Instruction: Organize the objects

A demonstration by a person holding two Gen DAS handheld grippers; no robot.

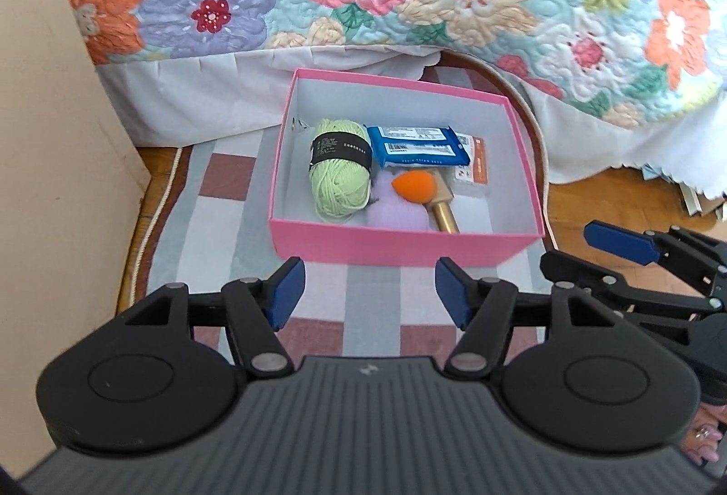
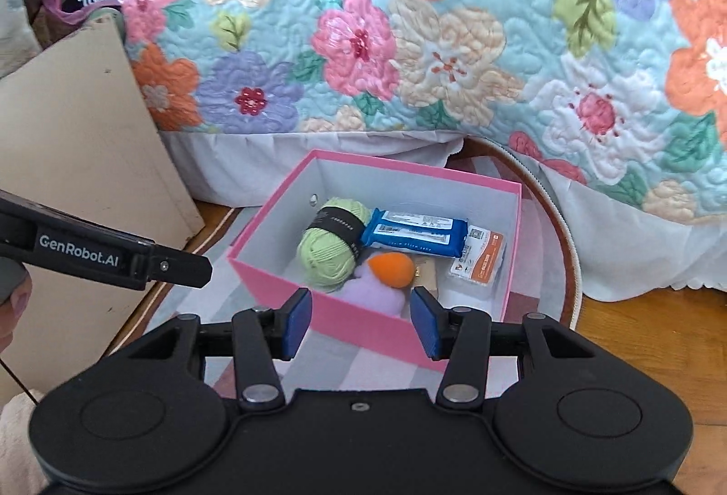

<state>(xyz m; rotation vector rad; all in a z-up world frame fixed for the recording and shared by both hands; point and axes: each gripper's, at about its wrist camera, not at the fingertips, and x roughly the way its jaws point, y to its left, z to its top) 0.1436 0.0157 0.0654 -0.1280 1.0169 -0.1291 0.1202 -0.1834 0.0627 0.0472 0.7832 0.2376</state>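
both tilt downward. the left hand-held gripper (image 1: 368, 290) has its blue pads (image 1: 286, 290) apart with nothing between them. the right hand-held gripper (image 2: 361, 322) also stands parted and empty, its pads (image 2: 297, 322) somewhat closer together.

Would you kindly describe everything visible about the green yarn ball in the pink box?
The green yarn ball is a pale green skein of soft, thick strands wrapped by a black paper band with small print. It lies in the pink box at its left side, touching the blue packet and lilac plush. Neither gripper touches it.
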